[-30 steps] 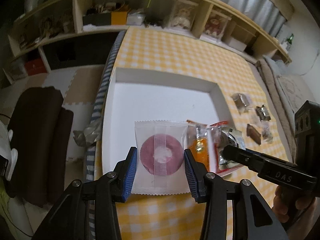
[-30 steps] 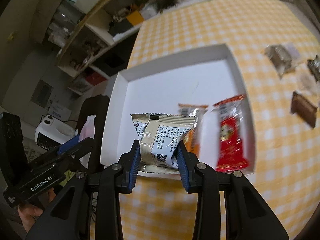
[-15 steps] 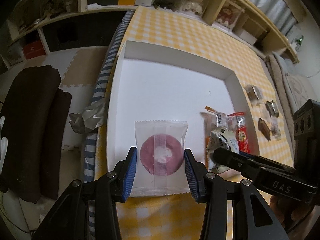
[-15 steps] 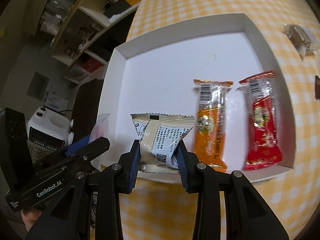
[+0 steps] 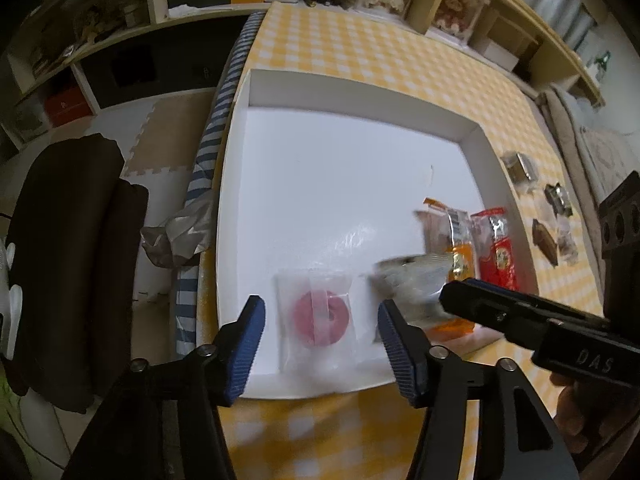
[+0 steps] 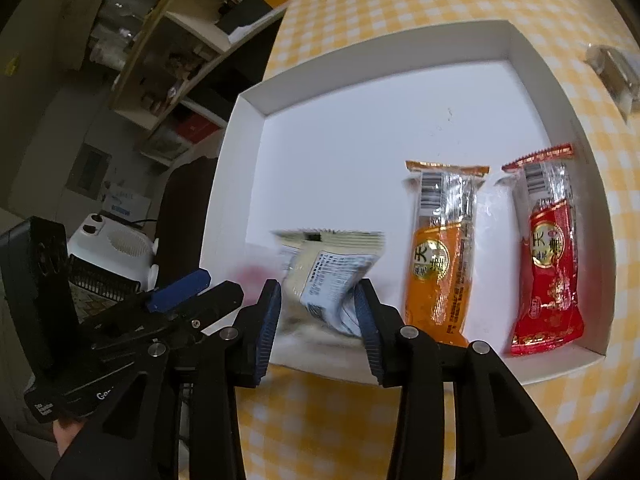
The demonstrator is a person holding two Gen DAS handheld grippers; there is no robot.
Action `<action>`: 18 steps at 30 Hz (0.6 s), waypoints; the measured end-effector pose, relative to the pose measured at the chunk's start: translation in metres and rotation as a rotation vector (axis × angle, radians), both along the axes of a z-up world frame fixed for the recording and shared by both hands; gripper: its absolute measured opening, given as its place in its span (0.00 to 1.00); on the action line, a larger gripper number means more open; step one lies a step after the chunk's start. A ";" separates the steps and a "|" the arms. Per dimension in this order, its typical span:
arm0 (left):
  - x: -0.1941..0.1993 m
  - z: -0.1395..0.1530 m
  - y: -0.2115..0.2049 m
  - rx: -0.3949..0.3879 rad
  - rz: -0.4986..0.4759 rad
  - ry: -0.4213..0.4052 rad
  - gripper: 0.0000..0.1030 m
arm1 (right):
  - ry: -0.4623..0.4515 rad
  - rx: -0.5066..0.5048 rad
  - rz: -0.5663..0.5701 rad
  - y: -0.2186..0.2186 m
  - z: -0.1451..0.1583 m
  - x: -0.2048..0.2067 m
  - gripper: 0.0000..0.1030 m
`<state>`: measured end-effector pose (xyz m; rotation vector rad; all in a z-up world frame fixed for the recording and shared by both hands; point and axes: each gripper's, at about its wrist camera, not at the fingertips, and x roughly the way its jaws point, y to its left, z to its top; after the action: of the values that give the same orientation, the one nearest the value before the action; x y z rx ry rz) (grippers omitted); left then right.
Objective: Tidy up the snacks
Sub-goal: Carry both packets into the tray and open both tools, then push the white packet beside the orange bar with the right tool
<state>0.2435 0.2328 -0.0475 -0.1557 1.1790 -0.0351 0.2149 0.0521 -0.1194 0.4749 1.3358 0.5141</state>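
The left claw (image 5: 320, 332) has just been opening; its jaws stand apart around the clear donut packet (image 5: 318, 320), which lies in the white tray (image 5: 360, 96) on the desk. The right claw (image 6: 318, 312) (also opening) has the blurred beige packet (image 6: 328, 276) between its jaws, near the orange bar (image 6: 440, 264).

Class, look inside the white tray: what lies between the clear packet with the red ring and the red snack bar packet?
Two things, clearest in the right wrist view: the blurred beige crinkled packet, then the orange snack bar packet, before the red packet.

One white tray (image 5: 360, 92) holds four snack packets (image 6: 440, 256).
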 end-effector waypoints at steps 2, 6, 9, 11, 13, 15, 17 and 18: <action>-0.001 0.001 0.000 0.008 -0.006 0.000 0.60 | 0.001 -0.003 -0.002 -0.003 -0.001 -0.001 0.53; -0.006 0.005 0.000 0.015 -0.009 0.000 0.67 | -0.010 -0.018 0.011 -0.008 0.000 -0.006 0.66; -0.009 0.008 0.000 0.022 -0.008 -0.002 0.75 | -0.022 -0.030 0.024 -0.013 0.002 -0.010 0.83; -0.012 0.010 0.001 0.022 -0.006 -0.007 0.81 | -0.033 -0.040 0.029 -0.016 0.005 -0.013 0.96; -0.013 0.014 0.003 0.022 -0.007 -0.013 0.90 | -0.043 -0.049 0.030 -0.020 0.008 -0.015 1.00; -0.016 0.018 0.003 0.023 -0.007 -0.021 0.96 | -0.053 -0.063 0.026 -0.024 0.012 -0.017 1.00; -0.019 0.022 0.004 0.022 -0.005 -0.030 1.00 | -0.065 -0.069 0.018 -0.027 0.015 -0.017 1.00; -0.021 0.024 0.004 0.022 -0.005 -0.034 1.00 | -0.073 -0.084 0.012 -0.029 0.017 -0.016 1.00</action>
<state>0.2225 0.2369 -0.0235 -0.1327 1.1455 -0.0293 0.1987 0.0231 -0.1029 0.3759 1.2858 0.4783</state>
